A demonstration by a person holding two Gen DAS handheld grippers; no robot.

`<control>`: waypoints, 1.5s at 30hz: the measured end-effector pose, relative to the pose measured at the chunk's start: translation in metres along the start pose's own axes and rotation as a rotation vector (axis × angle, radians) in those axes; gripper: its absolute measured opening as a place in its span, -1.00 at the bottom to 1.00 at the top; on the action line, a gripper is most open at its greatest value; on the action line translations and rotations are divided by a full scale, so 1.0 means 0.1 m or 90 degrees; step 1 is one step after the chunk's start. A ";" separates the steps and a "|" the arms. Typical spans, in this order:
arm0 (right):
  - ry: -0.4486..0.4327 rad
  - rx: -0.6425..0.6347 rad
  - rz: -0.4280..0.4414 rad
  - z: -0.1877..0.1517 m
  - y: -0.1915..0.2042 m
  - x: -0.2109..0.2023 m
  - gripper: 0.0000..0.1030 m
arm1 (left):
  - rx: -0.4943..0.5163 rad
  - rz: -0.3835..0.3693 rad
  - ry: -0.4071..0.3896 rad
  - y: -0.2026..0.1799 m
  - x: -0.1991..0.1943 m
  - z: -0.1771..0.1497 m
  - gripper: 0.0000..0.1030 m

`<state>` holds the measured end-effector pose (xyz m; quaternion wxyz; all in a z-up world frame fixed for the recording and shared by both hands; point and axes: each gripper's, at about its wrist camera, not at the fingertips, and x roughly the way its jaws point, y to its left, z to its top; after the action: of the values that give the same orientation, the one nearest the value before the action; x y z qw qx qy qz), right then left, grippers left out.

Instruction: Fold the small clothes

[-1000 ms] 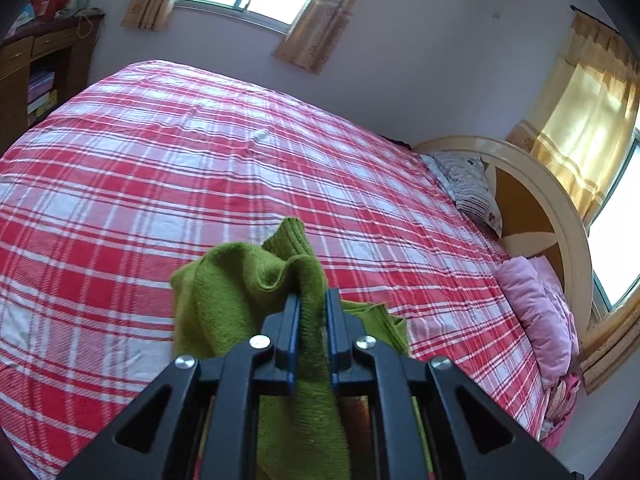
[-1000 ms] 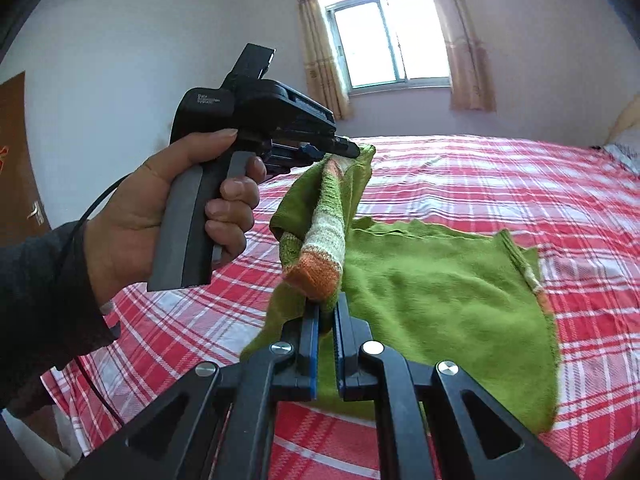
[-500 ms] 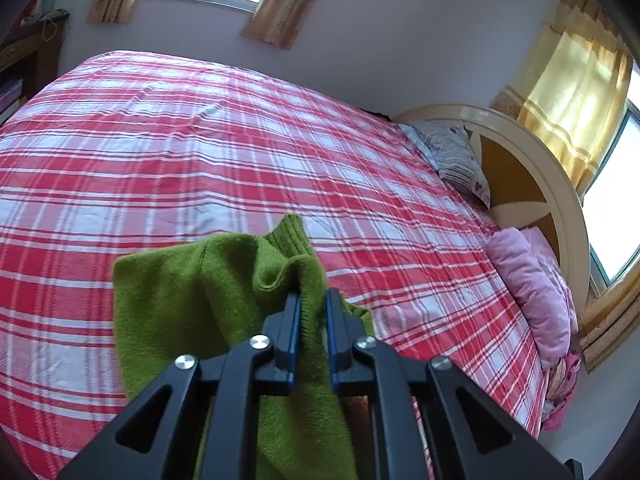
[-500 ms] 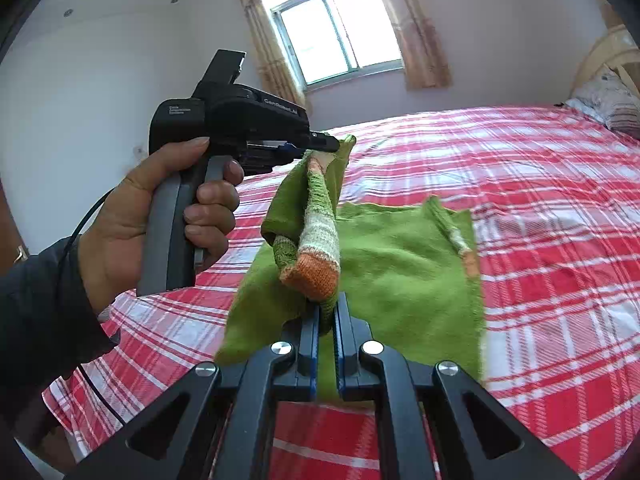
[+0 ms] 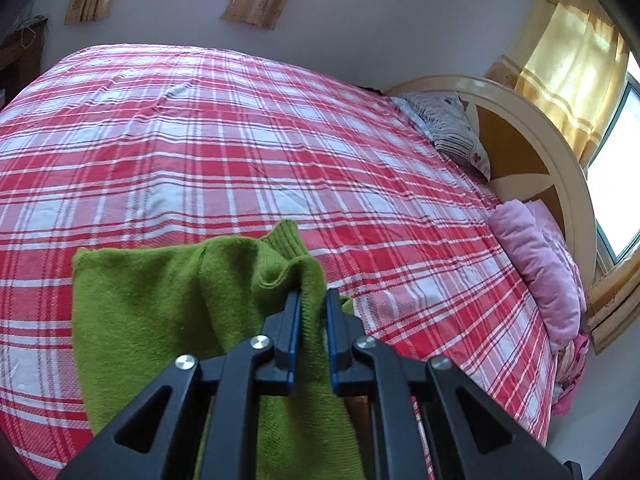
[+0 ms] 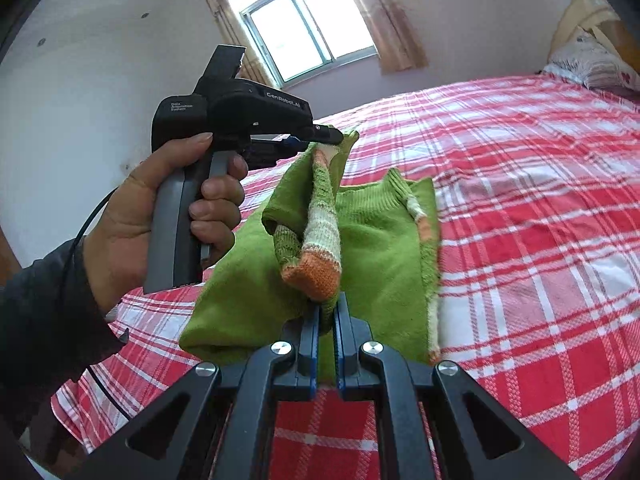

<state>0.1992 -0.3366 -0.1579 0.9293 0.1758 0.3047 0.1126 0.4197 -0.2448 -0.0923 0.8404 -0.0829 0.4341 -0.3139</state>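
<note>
A small green knitted sweater (image 5: 160, 312) with orange and white striped cuffs hangs partly lifted over the red plaid bed. My left gripper (image 5: 310, 300) is shut on a ribbed edge of it. In the right wrist view that same gripper (image 6: 332, 136), held by a hand, pinches the sweater (image 6: 380, 248) at its upper edge. My right gripper (image 6: 328, 312) is shut on the sweater just below a striped cuff (image 6: 316, 268). The lower part of the garment rests on the bedspread.
The red and white plaid bedspread (image 5: 240, 152) covers a wide bed. A striped pillow (image 5: 452, 136), a pink bundle (image 5: 536, 264) and a curved headboard (image 5: 532, 128) are at the right. A person's hand and dark sleeve (image 6: 48, 320) fill the left of the right wrist view.
Both grippers have moved sideways and down over the bed with the sweater. The garment now lies more spread and folded over on the bedspread.
</note>
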 end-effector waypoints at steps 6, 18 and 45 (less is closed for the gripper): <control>0.014 0.035 0.008 -0.12 -0.13 0.03 -0.90 | 0.019 0.007 0.015 -0.11 0.16 -0.04 -0.79; 0.017 0.100 0.004 -0.26 -0.33 -0.05 -0.90 | 0.062 0.014 0.032 -0.36 0.43 -0.18 -0.82; 0.133 0.094 -0.034 0.66 -0.29 0.86 -0.60 | 0.070 0.180 -0.117 0.60 -1.08 -1.46 0.85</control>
<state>0.3098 -0.3523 -0.1652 0.8797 0.2232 0.4117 0.0830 0.2874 -0.1136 -0.1328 0.9157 -0.0029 0.3446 -0.2068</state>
